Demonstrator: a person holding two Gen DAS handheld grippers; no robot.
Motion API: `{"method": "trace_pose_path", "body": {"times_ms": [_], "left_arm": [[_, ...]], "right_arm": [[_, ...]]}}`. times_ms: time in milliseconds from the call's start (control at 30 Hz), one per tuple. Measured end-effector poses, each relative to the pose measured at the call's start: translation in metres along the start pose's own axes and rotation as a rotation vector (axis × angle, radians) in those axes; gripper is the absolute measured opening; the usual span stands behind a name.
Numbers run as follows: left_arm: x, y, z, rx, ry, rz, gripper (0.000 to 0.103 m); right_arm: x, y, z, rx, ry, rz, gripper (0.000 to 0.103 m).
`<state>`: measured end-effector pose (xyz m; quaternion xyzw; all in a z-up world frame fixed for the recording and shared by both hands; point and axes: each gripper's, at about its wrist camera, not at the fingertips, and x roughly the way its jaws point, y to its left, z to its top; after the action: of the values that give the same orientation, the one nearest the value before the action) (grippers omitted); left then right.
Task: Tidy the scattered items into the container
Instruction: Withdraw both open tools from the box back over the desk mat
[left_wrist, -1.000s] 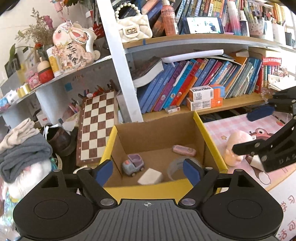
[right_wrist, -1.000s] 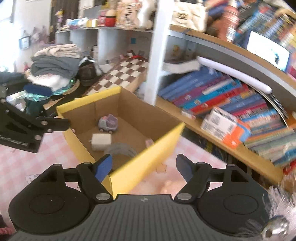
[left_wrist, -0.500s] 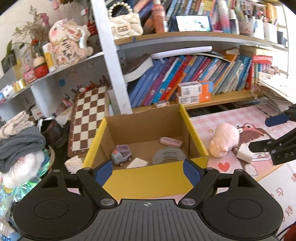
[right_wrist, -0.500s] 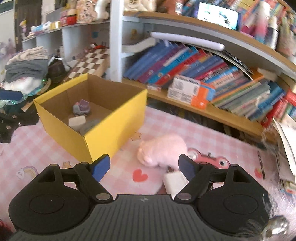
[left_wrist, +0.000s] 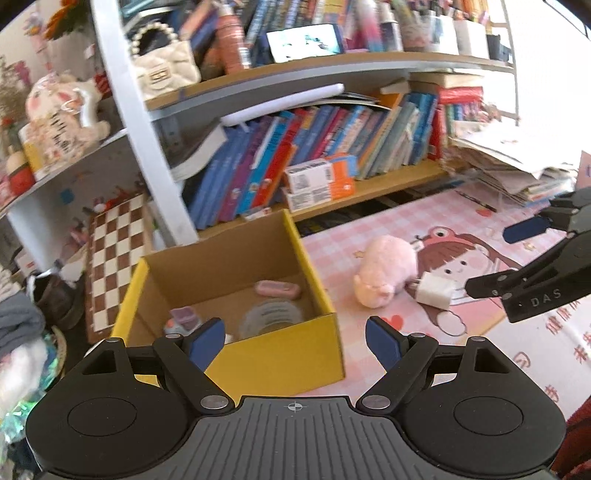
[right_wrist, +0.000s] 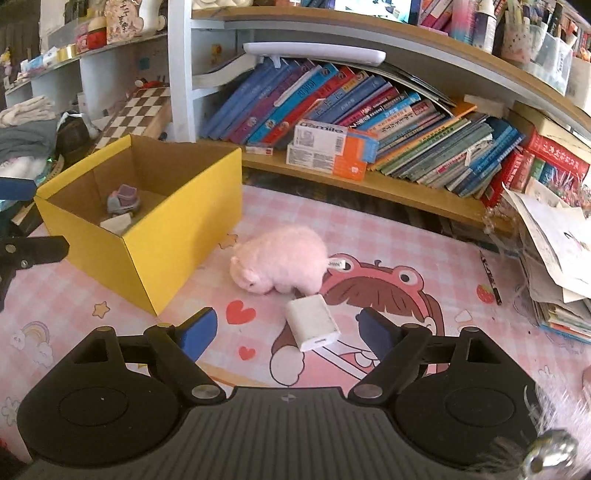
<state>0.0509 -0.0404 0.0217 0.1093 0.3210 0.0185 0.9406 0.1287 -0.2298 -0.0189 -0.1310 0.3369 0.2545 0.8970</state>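
The yellow cardboard box (right_wrist: 147, 225) stands open-topped on the pink checked mat (right_wrist: 424, 258), in front of the bookshelf (right_wrist: 369, 184). Inside it lie a small toy car (right_wrist: 122, 199), a white block (right_wrist: 116, 223), a pink oblong case (left_wrist: 277, 288) and a roll of clear tape (left_wrist: 271, 317).

Two items lie on the mat outside the box. The pink plush pig (right_wrist: 280, 258) sits just beside the box's right-hand wall, apart from it. The white charger block (right_wrist: 313, 322) lies against the pig's rear end; contact cannot be confirmed.

Right tool (right_wrist: 286, 326): released, fingers spread wide, nothing between them. The charger block lies directly ahead of the tool, in line with the gap between the blue pads (right_wrist: 195, 328) and nearer the right-hand pad. The plush pig lies beyond the charger block, also on the tool's line. The box lies ahead and to the left.

Left tool (left_wrist: 295, 338): released, fingers spread wide, nothing held. It hovers at the near wall of the box; its left pad (left_wrist: 205, 338) overlaps the box opening in view, its right pad (left_wrist: 384, 341) is over the mat outside the box. The pig and charger lie ahead and to its right, well apart from it.

In the left wrist view, the right tool (left_wrist: 491, 258) appears at the right edge, its lower fingertip near the charger block.
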Motion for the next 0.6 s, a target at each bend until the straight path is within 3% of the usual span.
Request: {"method": "trace_pose_path", "body": {"times_ms": [600], "left_arm": [[0.026,-0.043,0.019,0.127,-0.005,-0.126,0.085]], "right_arm": [[0.004,-0.023,-0.014,0.075,0.038,-0.047,0.084]]}}
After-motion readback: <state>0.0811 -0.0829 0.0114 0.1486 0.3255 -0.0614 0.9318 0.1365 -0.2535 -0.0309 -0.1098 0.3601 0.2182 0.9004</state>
